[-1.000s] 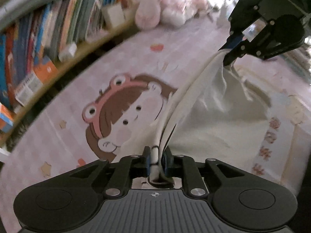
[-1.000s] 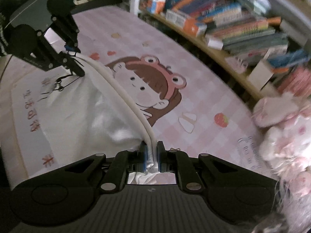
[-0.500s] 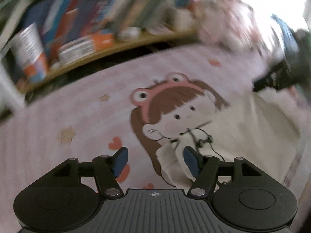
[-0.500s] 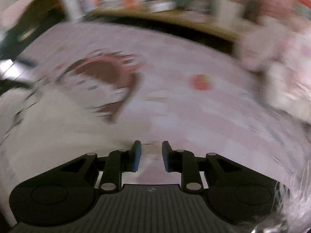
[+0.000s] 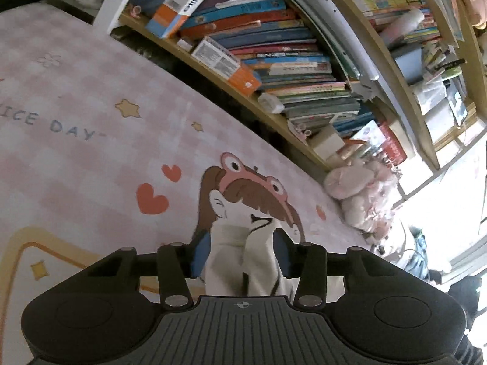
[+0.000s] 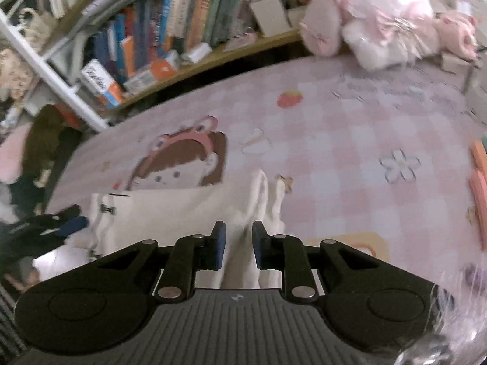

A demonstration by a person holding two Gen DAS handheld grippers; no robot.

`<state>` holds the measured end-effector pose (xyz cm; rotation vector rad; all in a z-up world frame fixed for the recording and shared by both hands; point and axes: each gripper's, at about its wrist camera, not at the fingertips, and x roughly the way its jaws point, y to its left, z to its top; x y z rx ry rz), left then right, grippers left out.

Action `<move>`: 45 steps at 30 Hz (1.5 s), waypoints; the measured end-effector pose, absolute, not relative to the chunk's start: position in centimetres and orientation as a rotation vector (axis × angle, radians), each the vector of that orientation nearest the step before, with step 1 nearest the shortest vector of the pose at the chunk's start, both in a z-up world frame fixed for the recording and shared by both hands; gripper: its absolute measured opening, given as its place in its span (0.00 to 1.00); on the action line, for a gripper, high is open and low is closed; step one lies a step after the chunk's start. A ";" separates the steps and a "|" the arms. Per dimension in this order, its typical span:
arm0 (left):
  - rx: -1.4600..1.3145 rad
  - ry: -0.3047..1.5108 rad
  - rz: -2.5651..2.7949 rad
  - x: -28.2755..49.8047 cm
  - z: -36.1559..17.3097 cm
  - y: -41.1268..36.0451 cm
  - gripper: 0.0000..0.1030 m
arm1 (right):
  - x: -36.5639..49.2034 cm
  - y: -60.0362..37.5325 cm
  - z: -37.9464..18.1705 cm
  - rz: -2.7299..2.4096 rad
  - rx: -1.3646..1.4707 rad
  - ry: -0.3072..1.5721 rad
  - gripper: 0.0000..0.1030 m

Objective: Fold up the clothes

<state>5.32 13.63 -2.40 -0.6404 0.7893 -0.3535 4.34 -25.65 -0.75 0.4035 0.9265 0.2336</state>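
Observation:
A cream white garment (image 6: 182, 213) lies on the pink cartoon mat (image 6: 350, 158). In the right wrist view its raised fold runs between my right gripper's (image 6: 238, 237) open jaws, which do not clamp it. In the left wrist view a bunched end of the garment (image 5: 243, 255) with a dark drawstring sits between my left gripper's (image 5: 242, 243) wide open jaws. The left gripper also shows at the left edge of the right wrist view (image 6: 64, 223), beside the garment's left end.
A low wooden bookshelf (image 5: 274, 60) packed with books runs along the far edge of the mat. Pink plush toys (image 6: 389, 21) sit at the mat's far right corner. A white shelf post (image 6: 61, 88) stands at the left.
A second ago both grippers were shut on the garment's edge and held it up stretched between them. Both have opened and the garment now lies on the mat.

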 end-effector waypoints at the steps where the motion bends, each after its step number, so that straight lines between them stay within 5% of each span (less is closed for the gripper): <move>1: -0.639 0.790 -0.358 5.5 -2.4 13.4 0.42 | 4.2 -25.8 -1.4 0.199 0.425 0.921 0.07; 9: -0.665 0.842 -0.391 7.0 -3.6 12.1 0.31 | 3.8 -27.5 -3.7 0.140 0.577 0.917 0.06; 12: -0.754 0.860 -0.374 7.2 -4.7 12.4 0.11 | 3.9 -27.4 -3.7 0.145 0.562 0.922 0.05; 27: -1.125 0.940 -0.308 8.2 -8.5 14.5 0.16 | 3.6 -26.8 -3.6 0.148 0.511 0.901 0.05; 32: -1.102 0.915 -0.316 7.7 -7.9 14.4 0.19 | 3.6 -26.9 -3.7 0.146 0.530 0.902 0.05; 36: -1.009 0.841 -0.320 6.9 -6.2 13.5 0.07 | 3.6 -26.9 -3.7 0.146 0.534 0.906 0.05; 45: -0.884 0.802 -0.279 5.8 -4.4 12.9 0.06 | 3.6 -26.7 -3.6 0.140 0.527 0.908 0.05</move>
